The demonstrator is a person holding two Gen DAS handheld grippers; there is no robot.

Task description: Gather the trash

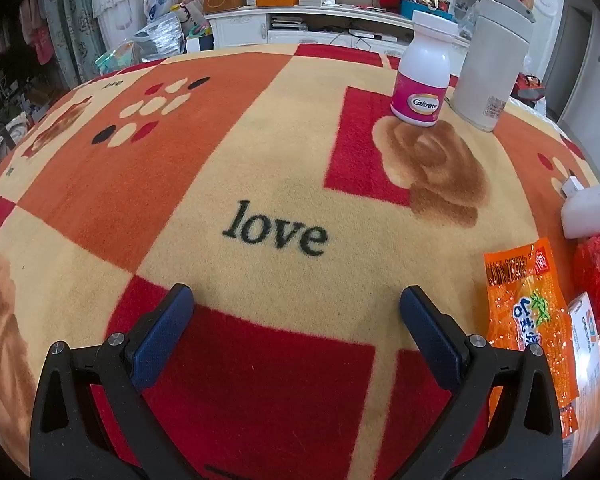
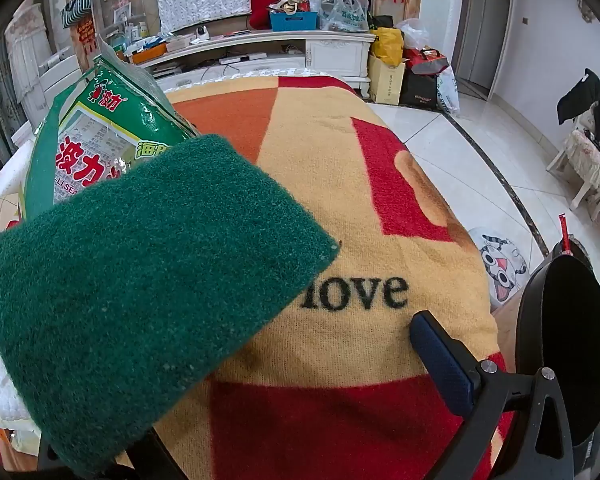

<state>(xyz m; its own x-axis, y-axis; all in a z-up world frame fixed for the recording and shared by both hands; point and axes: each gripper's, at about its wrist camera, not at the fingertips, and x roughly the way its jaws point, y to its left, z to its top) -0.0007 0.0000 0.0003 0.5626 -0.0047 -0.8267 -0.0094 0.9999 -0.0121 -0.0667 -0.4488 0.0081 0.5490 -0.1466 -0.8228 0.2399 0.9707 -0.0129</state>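
My left gripper (image 1: 296,304) stands with its jaws spread wide and nothing between them, hovering over the blanket (image 1: 260,168); I judge it is held tilted down so I can survey the trash before choosing a piece. One blue-padded finger (image 1: 164,332) shows on each side, two in all.

My right gripper (image 2: 260,344) also has its jaws fully apart. Only its right finger (image 2: 440,364) shows; the left is hidden behind a green scouring pad (image 2: 140,280), which lies across that side. I cannot tell whether the pad rests on the finger or merely lies in front of it, but the jaws do not pinch it.

Landmark: the word "love" (image 1: 274,232) printed on the blanket.

- Right of the word, at the blanket's edge: one orange snack wrapper (image 1: 528,304), one small box (image 1: 588,352) touching it, one crumpled red scrap (image 1: 598,272). These I judge to be the trash, lying loose as dropped.
- Beyond the word, to the right: one white bottle (image 1: 424,72) with a pink label and one pale canister (image 1: 492,68), both upright, standing side by side.
- In the right wrist view, beyond the scouring pad: one green snack bag (image 2: 100,136), torn open at the top.
- Right of the word in the same view, off the blanket's edge: one black bin (image 2: 568,344), mouth facing me, probably the place for the trash.
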